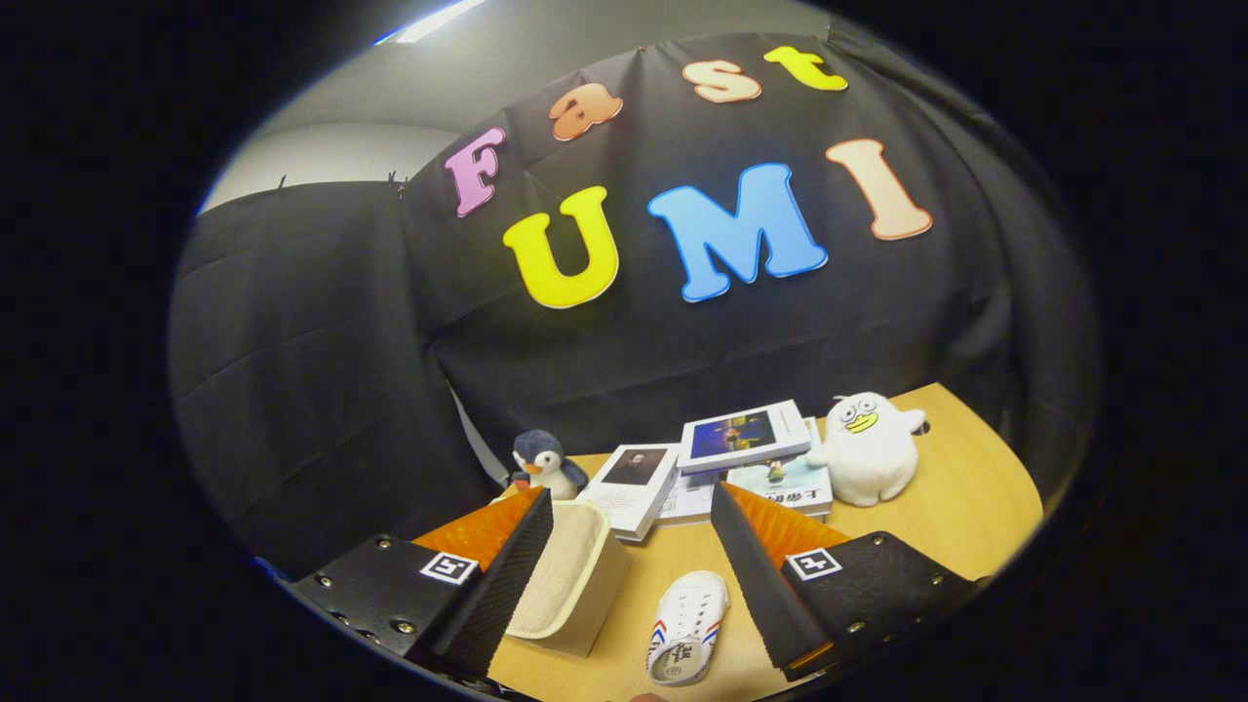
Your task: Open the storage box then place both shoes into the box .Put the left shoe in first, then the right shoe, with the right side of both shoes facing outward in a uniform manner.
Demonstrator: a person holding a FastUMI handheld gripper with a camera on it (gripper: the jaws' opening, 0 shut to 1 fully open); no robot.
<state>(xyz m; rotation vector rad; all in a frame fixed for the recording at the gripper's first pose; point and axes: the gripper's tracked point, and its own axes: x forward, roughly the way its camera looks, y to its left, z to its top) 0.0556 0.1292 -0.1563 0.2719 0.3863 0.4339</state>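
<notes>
A cream fabric storage box (570, 585) sits on the wooden table (965, 526), right against my left finger, its top facing me with the pale inside showing. A white shoe (687, 626) with red and blue stripes lies on the table between my fingers, closer to the right one, toe toward me. My gripper (629, 570) hangs above the table with its fingers wide apart and nothing between the pads. It is open.
Beyond the fingers lie several books (741, 436), stacked and spread. A small penguin plush (544, 465) stands to their left and a white duck plush (866, 447) to their right. The black cloth wall closes the back and left of the table.
</notes>
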